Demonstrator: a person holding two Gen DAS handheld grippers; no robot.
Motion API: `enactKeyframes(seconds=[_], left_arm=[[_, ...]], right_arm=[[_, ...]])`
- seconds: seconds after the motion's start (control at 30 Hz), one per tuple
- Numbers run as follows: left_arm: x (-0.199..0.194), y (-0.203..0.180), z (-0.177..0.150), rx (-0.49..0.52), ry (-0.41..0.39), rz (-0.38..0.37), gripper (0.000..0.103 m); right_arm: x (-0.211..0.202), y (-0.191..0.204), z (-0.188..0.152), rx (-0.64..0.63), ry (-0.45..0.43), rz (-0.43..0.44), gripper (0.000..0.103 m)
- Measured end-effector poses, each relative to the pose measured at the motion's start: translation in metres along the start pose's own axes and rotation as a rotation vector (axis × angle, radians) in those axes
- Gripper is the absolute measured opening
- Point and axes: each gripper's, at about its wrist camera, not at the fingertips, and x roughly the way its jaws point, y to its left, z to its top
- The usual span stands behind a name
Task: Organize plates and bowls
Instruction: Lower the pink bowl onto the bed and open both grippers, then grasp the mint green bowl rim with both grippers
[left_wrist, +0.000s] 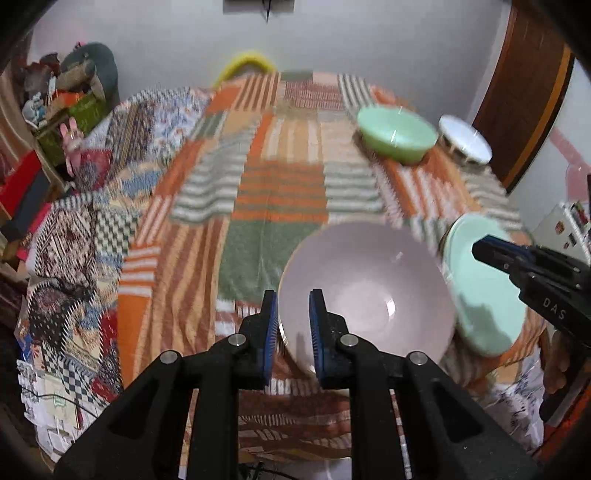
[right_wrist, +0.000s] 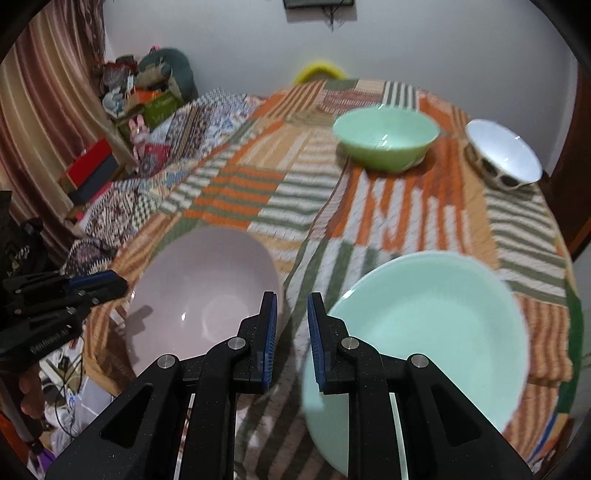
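Note:
A pale pink plate (left_wrist: 369, 295) lies on the patchwork cloth at the near edge; it also shows in the right wrist view (right_wrist: 199, 295). A mint green plate (right_wrist: 424, 332) lies to its right, also seen in the left wrist view (left_wrist: 484, 295). My left gripper (left_wrist: 293, 325) is open, its jaws straddling the pink plate's left rim. My right gripper (right_wrist: 291, 328) is open over the cloth, its right finger over the mint plate's left rim. A green bowl (right_wrist: 386, 138) and a white bowl (right_wrist: 504, 155) with a dark patterned outside stand at the far right.
The patchwork cloth (left_wrist: 280, 192) covers a bed-like surface. A second patterned quilt (left_wrist: 85, 221) lies to the left. Boxes and toys (left_wrist: 66, 110) are stacked at the far left. A brown door (left_wrist: 524, 103) stands at the right. A yellow object (left_wrist: 247, 62) sits behind the far edge.

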Motion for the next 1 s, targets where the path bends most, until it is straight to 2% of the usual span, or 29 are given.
enactKeyframes(seconds=[0.17, 0.3, 0.33, 0.4, 0.47, 0.53, 0.73, 0.83, 1.0], left_arm=[[-0.037, -0.017, 0.021, 0.022, -0.109, -0.028, 0.020], [-0.056, -0.034, 0.038, 0.039, -0.191, -0.057, 0.034], [-0.060, -0.039, 0.042, 0.043, -0.213, -0.060, 0.036], [-0.064, -0.047, 0.050, 0.050, -0.246, -0.064, 0.041], [-0.065, -0.054, 0.062, 0.056, -0.271, -0.071, 0.045], [-0.064, -0.061, 0.070, 0.058, -0.286, -0.075, 0.048], [-0.041, -0.071, 0.103, 0.049, -0.287, -0.109, 0.055], [-0.019, -0.071, 0.121, 0.026, -0.260, -0.133, 0.055], [0.024, -0.073, 0.149, 0.021, -0.206, -0.131, 0.056]], right_arm=[[-0.039, -0.014, 0.010, 0.011, -0.094, -0.023, 0.016], [-0.065, -0.022, 0.022, 0.009, -0.167, -0.049, 0.018], [-0.071, -0.025, 0.025, 0.009, -0.184, -0.056, 0.020], [-0.079, -0.028, 0.030, 0.007, -0.214, -0.070, 0.033], [-0.087, -0.033, 0.036, 0.009, -0.252, -0.083, 0.041], [-0.090, -0.037, 0.040, 0.006, -0.270, -0.092, 0.044], [-0.088, -0.055, 0.059, 0.030, -0.294, -0.094, 0.050], [-0.079, -0.063, 0.070, 0.045, -0.294, -0.102, 0.050], [-0.056, -0.082, 0.090, 0.067, -0.265, -0.104, 0.050]])
